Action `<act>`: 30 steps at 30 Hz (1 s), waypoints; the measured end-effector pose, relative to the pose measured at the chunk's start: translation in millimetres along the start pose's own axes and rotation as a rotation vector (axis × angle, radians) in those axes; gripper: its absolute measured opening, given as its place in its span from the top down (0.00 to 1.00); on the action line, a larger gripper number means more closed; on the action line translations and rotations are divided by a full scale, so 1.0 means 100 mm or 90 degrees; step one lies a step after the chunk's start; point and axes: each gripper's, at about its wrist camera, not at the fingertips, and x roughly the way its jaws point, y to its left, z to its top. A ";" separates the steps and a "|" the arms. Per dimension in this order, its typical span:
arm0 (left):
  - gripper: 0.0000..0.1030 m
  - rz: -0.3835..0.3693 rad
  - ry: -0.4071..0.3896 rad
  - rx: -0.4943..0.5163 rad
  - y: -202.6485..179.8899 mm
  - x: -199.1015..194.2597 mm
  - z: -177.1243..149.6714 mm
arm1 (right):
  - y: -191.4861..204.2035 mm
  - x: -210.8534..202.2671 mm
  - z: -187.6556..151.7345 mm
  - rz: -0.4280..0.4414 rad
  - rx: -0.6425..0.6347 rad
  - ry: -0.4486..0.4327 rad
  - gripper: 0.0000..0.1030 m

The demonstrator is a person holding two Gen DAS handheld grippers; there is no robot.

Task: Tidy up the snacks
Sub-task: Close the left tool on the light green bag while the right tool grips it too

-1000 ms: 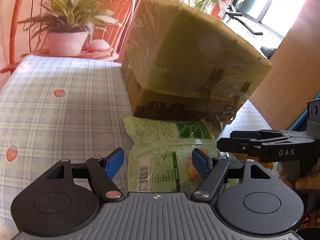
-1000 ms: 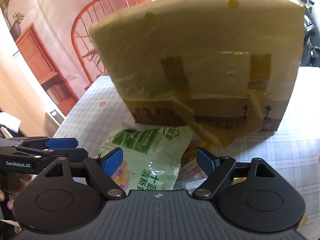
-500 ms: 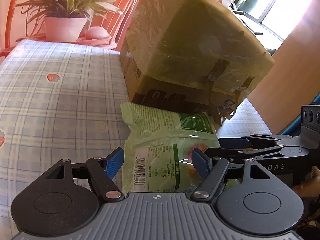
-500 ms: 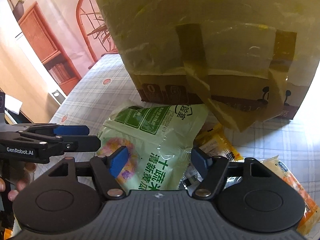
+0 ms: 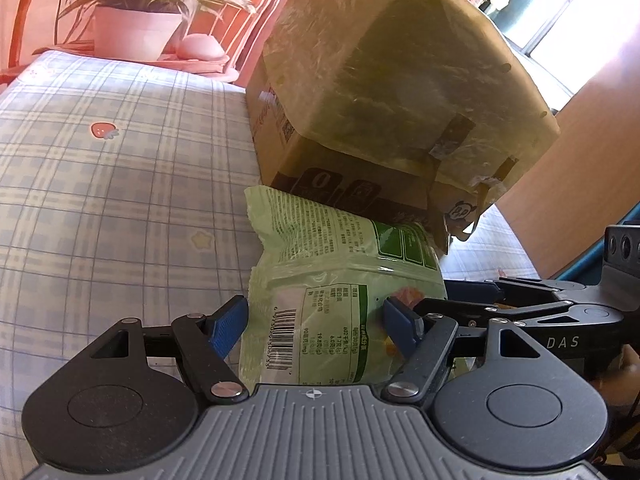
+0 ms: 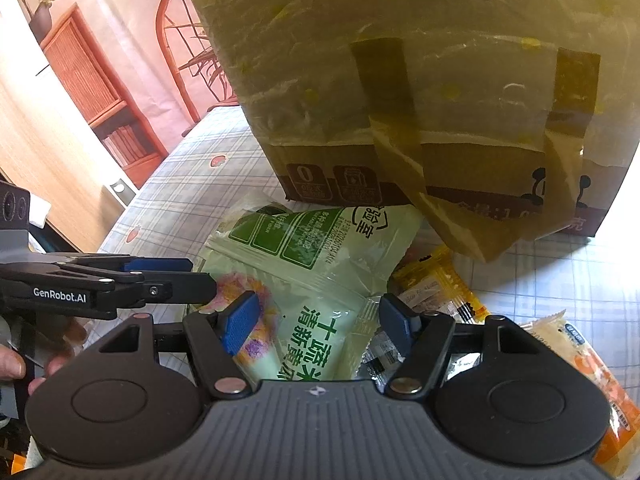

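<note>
A green snack bag (image 5: 340, 280) lies on the plaid tablecloth (image 5: 100, 184), its top end against a cardboard box (image 5: 380, 100). My left gripper (image 5: 312, 320) stands open astride the bag's barcode end, and I see no pad pressing. From the other side, my right gripper (image 6: 316, 316) is shut on the same green bag (image 6: 320, 264), which bunches between the blue pads. Each gripper shows side-on in the other view: the right gripper (image 5: 436, 298) at the bag's right edge, the left gripper (image 6: 202, 276) at its left edge.
The box (image 6: 420, 100) is wrapped in yellowish film with loose tape flaps. An orange-yellow packet (image 6: 436, 284) and an orange-white packet (image 6: 580, 360) lie right of the bag. A potted plant (image 5: 136, 28) and a red chair stand behind the table. A person's hand (image 6: 16, 360) holds the left tool.
My right jaws have narrowed onto the green bag and that gripper has moved in closer over it. The left gripper has sunk toward the bag with its jaws unchanged.
</note>
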 end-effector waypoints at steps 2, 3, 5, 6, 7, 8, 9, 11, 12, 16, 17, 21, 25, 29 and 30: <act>0.26 -0.003 -0.003 -0.002 0.02 0.01 0.00 | -0.01 0.00 0.00 0.002 0.003 0.000 0.33; 0.26 -0.006 -0.003 -0.005 0.03 0.02 0.01 | -0.01 0.00 0.00 0.002 0.003 0.000 0.33; 0.26 -0.010 -0.004 -0.009 0.04 0.03 0.02 | -0.01 0.00 0.00 0.002 0.004 0.000 0.33; 0.26 -0.011 -0.005 -0.009 0.05 0.03 0.02 | -0.01 0.00 0.00 0.003 0.005 0.000 0.33; 0.26 -0.012 -0.006 -0.008 0.05 0.03 0.02 | -0.02 0.01 0.00 0.003 0.007 0.000 0.33; 0.26 -0.013 -0.008 -0.008 0.05 0.03 0.01 | -0.02 0.01 0.00 0.004 0.008 0.000 0.33; 0.27 -0.015 -0.009 -0.009 0.05 0.04 0.01 | -0.03 0.01 0.00 0.004 0.010 -0.001 0.33; 0.28 -0.019 -0.011 -0.010 0.06 0.04 0.01 | -0.03 0.01 0.01 0.004 0.013 -0.001 0.33; 0.33 -0.025 -0.011 -0.011 0.06 0.04 0.00 | -0.03 0.02 0.01 0.003 0.013 -0.001 0.33; 0.50 -0.041 -0.022 0.005 0.00 0.00 0.01 | -0.01 0.02 0.01 0.006 0.011 -0.004 0.34; 0.54 -0.043 -0.028 0.008 -0.02 -0.01 0.01 | 0.00 0.02 0.01 0.009 0.009 -0.004 0.35; 0.56 -0.045 -0.030 0.002 -0.03 -0.02 0.01 | 0.08 -0.01 0.03 0.010 -0.018 -0.007 0.43; 0.53 -0.029 -0.033 -0.004 -0.02 -0.02 0.02 | 0.08 -0.01 0.01 0.010 -0.013 -0.011 0.43; 0.25 0.025 -0.039 0.012 0.00 0.00 0.06 | 0.01 -0.01 0.00 0.005 0.014 -0.011 0.40; 0.25 0.020 -0.039 0.013 0.03 0.00 0.07 | 0.00 -0.01 -0.01 0.005 0.018 -0.009 0.38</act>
